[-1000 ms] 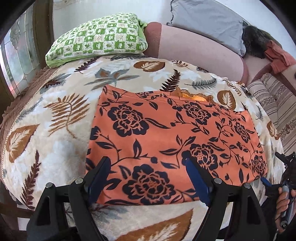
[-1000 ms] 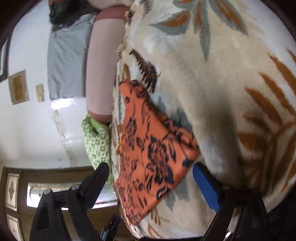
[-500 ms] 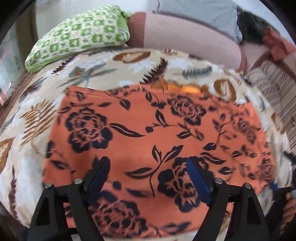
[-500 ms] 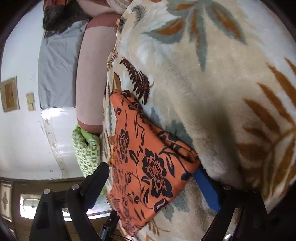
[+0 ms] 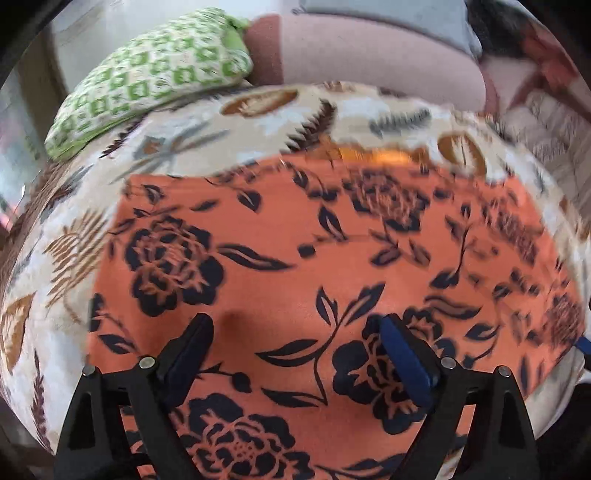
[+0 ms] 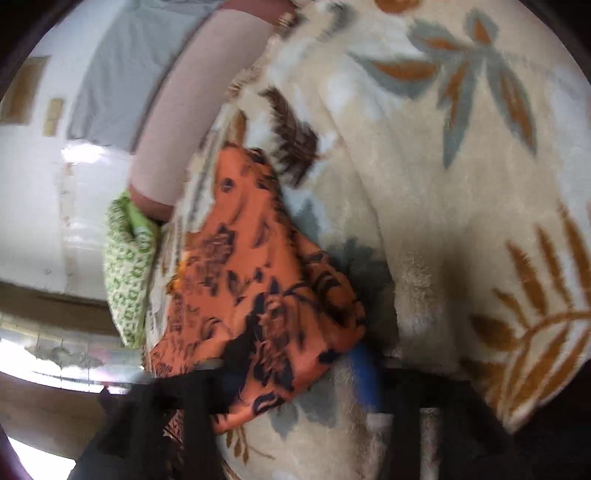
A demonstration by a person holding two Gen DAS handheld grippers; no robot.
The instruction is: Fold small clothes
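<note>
An orange garment [image 5: 295, 240] with dark flowers lies spread flat on a cream leaf-patterned blanket [image 5: 74, 240]. My left gripper [image 5: 297, 332] hovers low over its near part, jaws wide and still opening. The cloth lies under them and the pads press on nothing. In the blurred right wrist view the same garment [image 6: 251, 258] lies bunched at its near corner. That corner sits between the fingers of my right gripper [image 6: 295, 373], whose jaws are closing. The blue pad [image 6: 364, 373] stands just beside the cloth.
A green checked pillow [image 5: 147, 77], a pink bolster [image 5: 369, 55] and a grey pillow [image 5: 388, 14] line the far side. Striped fabric [image 5: 554, 122] lies at the right. The blanket [image 6: 461, 221] drops off at its edges, and a window shows at the left.
The left gripper came in lower over the garment, which now fills its view. The right gripper rolled, and the garment's corner now sits bunched between its narrowing fingers.
</note>
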